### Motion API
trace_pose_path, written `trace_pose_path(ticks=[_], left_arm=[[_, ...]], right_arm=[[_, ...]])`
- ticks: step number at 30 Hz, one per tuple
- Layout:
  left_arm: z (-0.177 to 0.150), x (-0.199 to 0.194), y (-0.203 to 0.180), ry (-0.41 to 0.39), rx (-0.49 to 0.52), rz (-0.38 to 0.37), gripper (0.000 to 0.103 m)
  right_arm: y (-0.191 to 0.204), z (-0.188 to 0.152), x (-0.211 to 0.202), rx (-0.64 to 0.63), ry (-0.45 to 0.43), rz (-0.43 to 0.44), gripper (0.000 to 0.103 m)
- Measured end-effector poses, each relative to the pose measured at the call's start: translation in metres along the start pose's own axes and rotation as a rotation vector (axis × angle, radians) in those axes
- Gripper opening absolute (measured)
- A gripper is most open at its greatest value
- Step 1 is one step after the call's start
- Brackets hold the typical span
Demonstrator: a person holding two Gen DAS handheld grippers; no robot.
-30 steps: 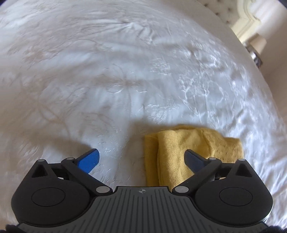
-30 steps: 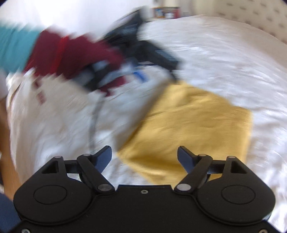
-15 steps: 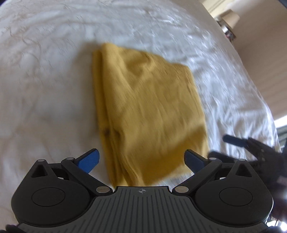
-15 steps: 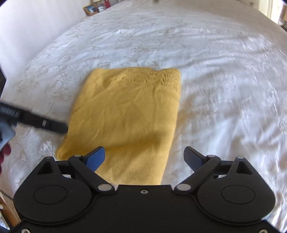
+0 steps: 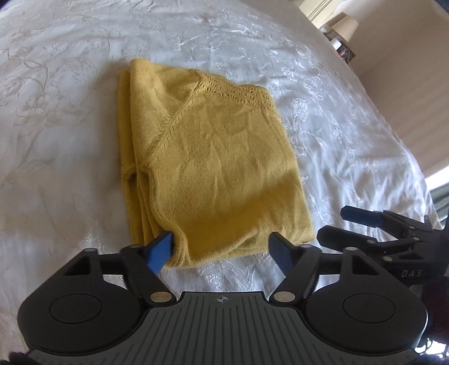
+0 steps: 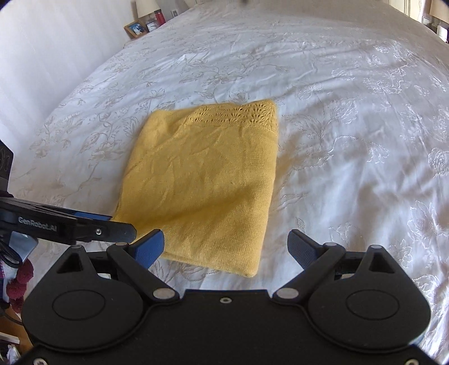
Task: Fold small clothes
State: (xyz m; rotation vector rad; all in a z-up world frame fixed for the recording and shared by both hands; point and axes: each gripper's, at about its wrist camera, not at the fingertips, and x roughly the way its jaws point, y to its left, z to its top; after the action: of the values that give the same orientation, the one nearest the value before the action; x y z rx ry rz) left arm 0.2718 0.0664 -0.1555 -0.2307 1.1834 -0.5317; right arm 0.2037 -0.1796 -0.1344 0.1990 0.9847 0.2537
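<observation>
The left tool (image 5: 221, 250) gapes wide, empty, at the near left corner of the folded mustard-yellow knitted garment (image 5: 207, 162), which lies flat on the white embroidered bedspread (image 6: 350, 118). At the garment's near right corner, the right tool (image 6: 226, 247) also gapes wide, empty.

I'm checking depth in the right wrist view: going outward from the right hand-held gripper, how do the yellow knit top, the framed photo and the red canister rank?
1. Yellow knit top, folded on the bedspread directly ahead of the open right hand-held gripper.
2. Framed photo, far upper left, beyond the bed.
3. Red canister, just behind it; nearly level, so barely separable.
</observation>
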Motion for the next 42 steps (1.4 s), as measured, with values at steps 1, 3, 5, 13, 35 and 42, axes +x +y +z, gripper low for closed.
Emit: trace_pose_path(ticks=[1,3,5,13,35,42], left_arm=[[-0.001,0.001,0.0,0.001,-0.004,-0.001,0.069],[-0.003,0.007,0.003,0.021,-0.035,0.004,0.069],[-0.002,0.014,0.009,0.036,-0.086,0.007,0.069],[0.002,0.02,0.027,0.035,-0.304,0.081,0.068],[0.01,0.011,0.038,0.028,-0.163,0.263,0.006],[0.005,0.011,0.052,0.022,-0.279,0.227,0.017]], right_arm=[[-0.001,-0.001,-0.002,0.0,-0.003,0.0,0.095],[-0.004,-0.002,-0.006,-0.009,-0.005,0.005,0.095],[-0.005,-0.004,-0.011,-0.023,-0.009,0.011,0.095],[-0.009,-0.008,-0.027,-0.063,-0.012,0.045,0.095],[-0.02,0.015,0.045,-0.03,0.15,-0.021,0.096],[0.008,-0.007,0.068,-0.285,0.299,0.021,0.098]])
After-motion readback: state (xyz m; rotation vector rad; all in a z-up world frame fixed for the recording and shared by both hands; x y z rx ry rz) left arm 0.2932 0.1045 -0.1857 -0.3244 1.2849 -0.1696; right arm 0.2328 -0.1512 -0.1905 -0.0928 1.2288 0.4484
